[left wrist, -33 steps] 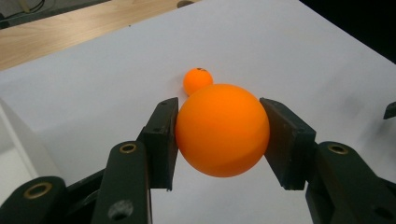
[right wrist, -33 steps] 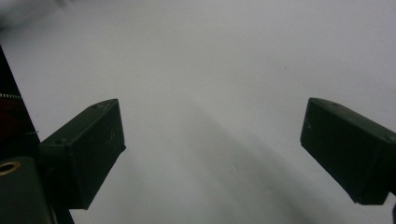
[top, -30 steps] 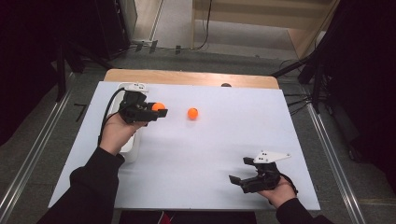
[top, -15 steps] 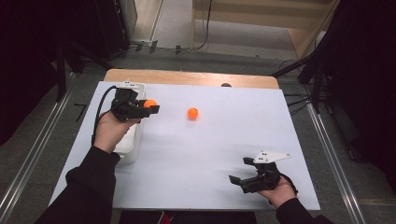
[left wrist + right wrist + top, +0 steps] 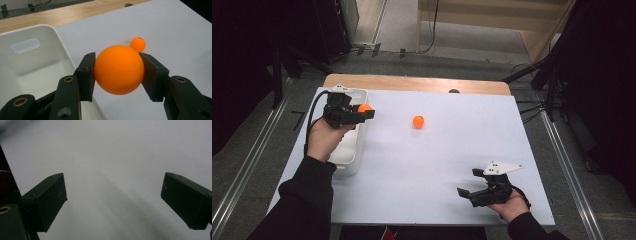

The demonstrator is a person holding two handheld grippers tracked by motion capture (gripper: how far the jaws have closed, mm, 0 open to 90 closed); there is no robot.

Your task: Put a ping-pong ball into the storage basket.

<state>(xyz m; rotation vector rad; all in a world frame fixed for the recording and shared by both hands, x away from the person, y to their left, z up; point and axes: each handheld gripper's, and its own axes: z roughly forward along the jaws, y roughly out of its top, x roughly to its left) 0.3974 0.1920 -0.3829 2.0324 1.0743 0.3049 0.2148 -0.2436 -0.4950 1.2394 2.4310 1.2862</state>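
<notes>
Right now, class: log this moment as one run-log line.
left gripper: shut on orange ball, beside white bin | right gripper: open, empty | second ball: on table

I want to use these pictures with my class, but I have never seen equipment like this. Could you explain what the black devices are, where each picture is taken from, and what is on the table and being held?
A person sits at a white table with a hand-held gripper in each hand: a black tool with two jaws that pinch things.

One picture comes from a fixed camera above, looking down on the table. The other two come from small cameras riding on each gripper, looking along its jaws.

The left gripper is shut on an orange ball and holds it at the edge of a white bin at the table's left side. A second orange ball lies on the table farther off. The right gripper is open and holds nothing, low over the table's near right part.
</notes>
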